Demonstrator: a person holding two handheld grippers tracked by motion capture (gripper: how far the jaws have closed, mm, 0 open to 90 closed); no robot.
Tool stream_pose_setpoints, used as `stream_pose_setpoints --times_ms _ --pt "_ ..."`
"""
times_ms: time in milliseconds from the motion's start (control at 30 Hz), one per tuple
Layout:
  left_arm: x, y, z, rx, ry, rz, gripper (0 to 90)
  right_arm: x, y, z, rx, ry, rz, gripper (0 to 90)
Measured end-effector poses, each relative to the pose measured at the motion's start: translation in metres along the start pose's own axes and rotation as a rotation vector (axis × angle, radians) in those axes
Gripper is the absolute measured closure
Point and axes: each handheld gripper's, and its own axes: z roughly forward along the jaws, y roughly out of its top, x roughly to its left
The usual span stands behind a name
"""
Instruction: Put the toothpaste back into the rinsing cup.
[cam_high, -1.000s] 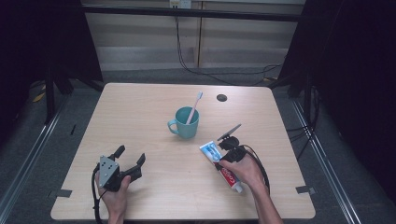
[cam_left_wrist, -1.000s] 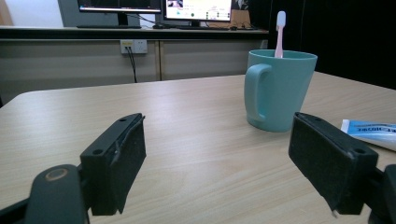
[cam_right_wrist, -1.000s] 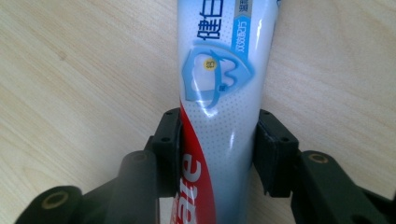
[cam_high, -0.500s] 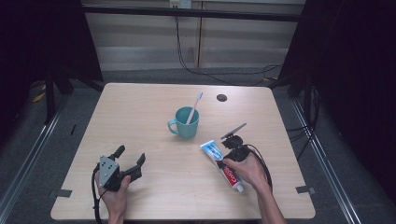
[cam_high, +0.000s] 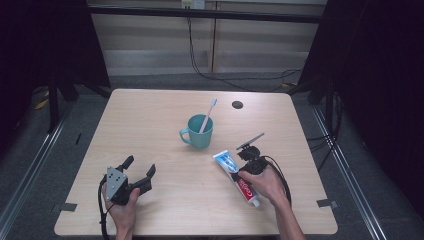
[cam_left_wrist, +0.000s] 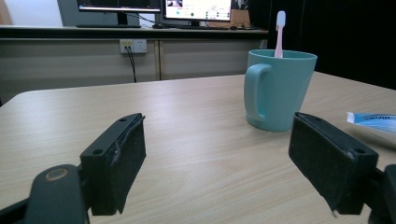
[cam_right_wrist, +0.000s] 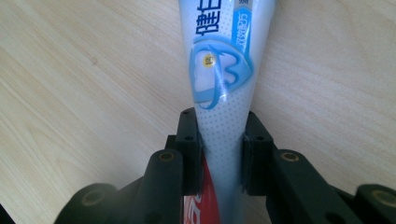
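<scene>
Down at the near right of the table (cam_high: 165, 107), the right gripper (cam_right_wrist: 219, 140) is clamped on the tube (cam_right_wrist: 223, 74) of toothpaste, pads pressing its sides about mid-length. From the right gripper view the tube runs straight out between the jaws, blue-and-white end pointing away, red part back toward the hand. It lies flat on the wood, slanted, cap end toward the person. Compared with a second ago, the jaws have just been closing in on the tube and are now tight on it; the tube itself sits pretty much where it did. Over on the near left, the left gripper (cam_high: 137, 172) sits low with jaws wide apart, nothing between them. Farther back, mid-table, stands the teal mug (cam_high: 198, 131) with a pink toothbrush (cam_high: 207, 114) in it, well apart from both grippers.
</scene>
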Motion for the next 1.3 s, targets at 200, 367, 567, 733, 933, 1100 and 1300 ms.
stream_pose_setpoints --times_ms 200,367,567,733,933,1100,1300 --pt "0.0 0.0 0.0 -0.001 0.0 -0.002 18.8 0.0 -0.001 -0.002 -0.032 0.006 -0.001 73.3" --pt "0.0 0.0 0.0 -0.004 -0.002 -0.004 18.8 0.001 -0.001 -0.007 -0.059 0.008 -0.002 73.4" --pt "0.0 0.0 0.0 -0.006 -0.002 -0.005 18.8 0.003 -0.003 -0.009 -0.097 0.027 -0.017 73.3" --pt "0.0 0.0 0.0 -0.006 -0.002 -0.004 18.8 0.001 -0.004 -0.01 -0.133 0.033 0.002 73.3" --pt "0.001 0.0 0.0 -0.012 -0.002 -0.012 18.8 0.001 -0.004 -0.013 -0.178 0.037 0.004 73.4" --pt "0.001 0.0 0.0 -0.012 -0.001 -0.013 18.8 0.002 -0.004 -0.014 -0.203 0.04 0.006 73.3" --pt "0.001 0.0 0.0 -0.011 -0.001 -0.011 18.8 0.003 -0.004 -0.016 -0.227 0.042 0.004 73.4"
